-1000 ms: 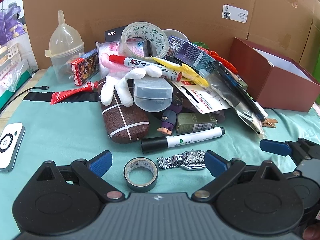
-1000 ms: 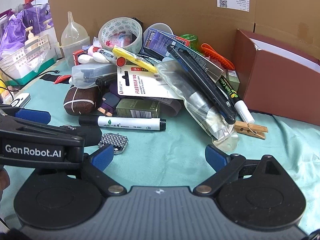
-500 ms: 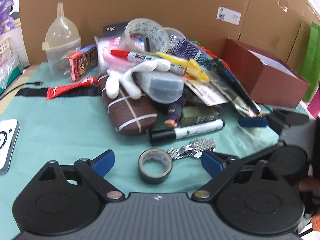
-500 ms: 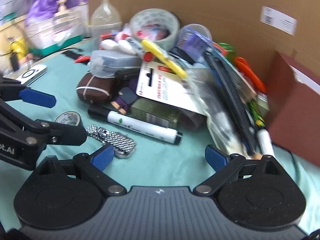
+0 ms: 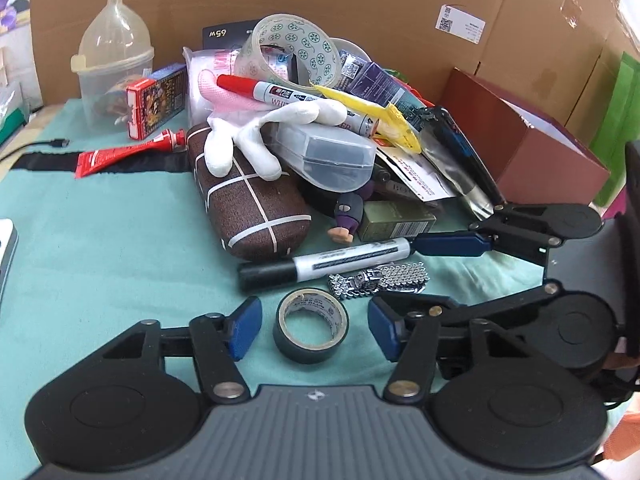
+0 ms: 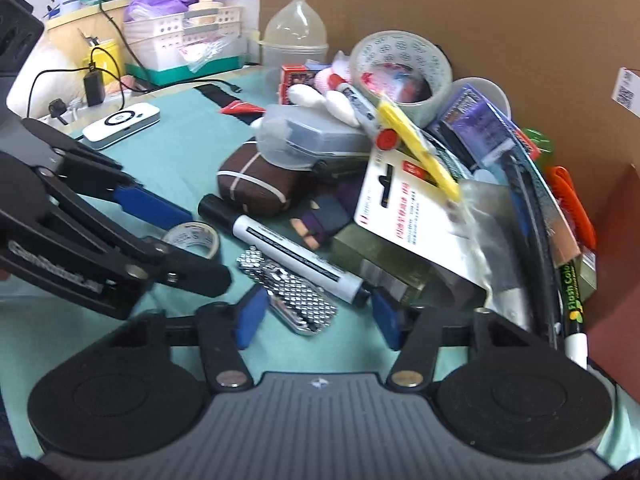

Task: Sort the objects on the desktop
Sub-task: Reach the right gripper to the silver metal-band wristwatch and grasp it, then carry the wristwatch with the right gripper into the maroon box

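The left gripper (image 5: 312, 326) is closing around the dark tape roll (image 5: 311, 330), pads not yet touching. The right gripper (image 6: 316, 316) is closing over the metal watch band (image 6: 288, 294), untouched, near the heap. Only the right view shows the white basket (image 6: 188, 40) far left.

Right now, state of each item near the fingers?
Left gripper: closing, fingers around black tape roll, not yet touching.
Right gripper: closing around metal watch band, no contact visible.
Black marker: capped, lying flat.
Glasses case: shut.
Maroon box: open.
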